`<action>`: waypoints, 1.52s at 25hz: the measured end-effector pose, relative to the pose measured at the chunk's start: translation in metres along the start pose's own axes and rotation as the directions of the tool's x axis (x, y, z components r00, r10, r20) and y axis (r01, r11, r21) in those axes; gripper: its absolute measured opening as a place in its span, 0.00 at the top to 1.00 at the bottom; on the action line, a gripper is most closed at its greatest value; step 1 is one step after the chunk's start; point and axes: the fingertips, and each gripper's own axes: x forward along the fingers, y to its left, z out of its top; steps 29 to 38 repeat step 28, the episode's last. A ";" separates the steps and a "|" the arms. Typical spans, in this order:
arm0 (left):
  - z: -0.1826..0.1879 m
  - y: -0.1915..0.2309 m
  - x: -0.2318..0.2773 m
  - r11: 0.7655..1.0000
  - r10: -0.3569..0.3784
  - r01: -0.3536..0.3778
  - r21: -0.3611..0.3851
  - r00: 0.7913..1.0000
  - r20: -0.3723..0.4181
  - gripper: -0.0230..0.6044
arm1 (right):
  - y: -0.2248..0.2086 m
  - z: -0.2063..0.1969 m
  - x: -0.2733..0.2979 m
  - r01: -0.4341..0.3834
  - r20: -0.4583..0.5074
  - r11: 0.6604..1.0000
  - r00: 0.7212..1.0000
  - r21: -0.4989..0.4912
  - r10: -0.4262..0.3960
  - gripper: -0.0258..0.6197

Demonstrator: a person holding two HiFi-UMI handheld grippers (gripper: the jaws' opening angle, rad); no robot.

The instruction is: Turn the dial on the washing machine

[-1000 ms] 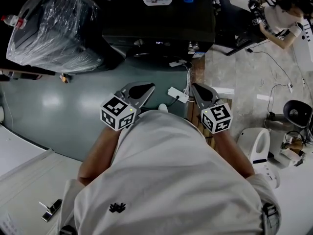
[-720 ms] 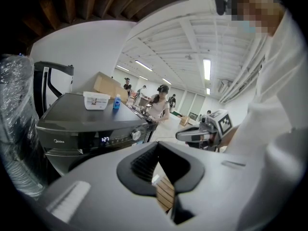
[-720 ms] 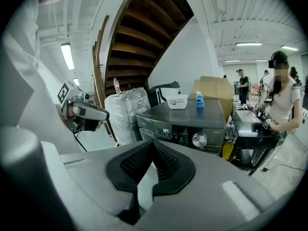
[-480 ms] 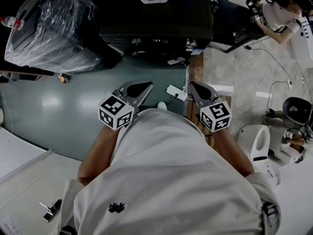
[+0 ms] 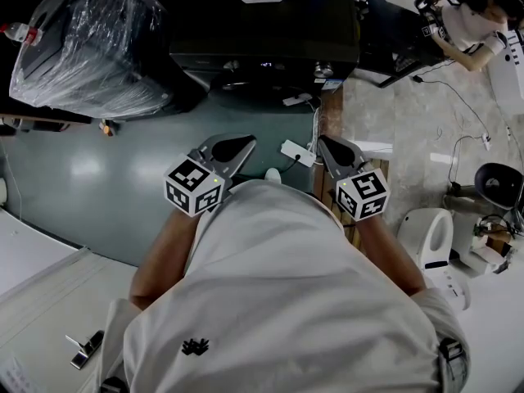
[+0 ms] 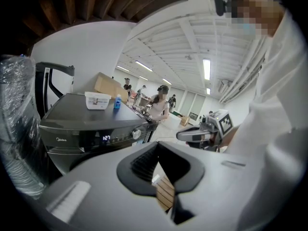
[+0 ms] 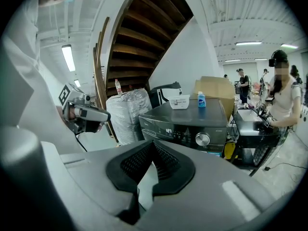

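Two grippers, the left gripper and the right gripper, hang with jaws closed and empty, well short of the dark washing machine. Its round silver dial sits at the right end of the control panel, apparently plain-faced.

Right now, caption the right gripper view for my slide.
Shut, empty right gripper facing a dark washing machine, silver dial untouched, white tub and blue bottle on top.
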 end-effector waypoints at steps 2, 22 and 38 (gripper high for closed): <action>-0.001 0.001 -0.002 1.000 0.000 0.000 -0.001 1.000 0.000 0.87 | 0.002 0.000 0.000 0.000 -0.001 1.000 1.000 0.000 0.000 0.96; -0.008 0.002 -0.008 1.000 0.005 -0.005 -0.014 1.000 -0.007 0.87 | 0.008 -0.007 0.003 -0.006 -0.018 1.000 1.000 -0.007 0.006 0.96; -0.008 0.004 -0.008 1.000 0.006 -0.006 -0.010 1.000 -0.011 0.87 | 0.008 -0.006 0.006 -0.010 -0.017 1.000 1.000 -0.010 0.010 0.96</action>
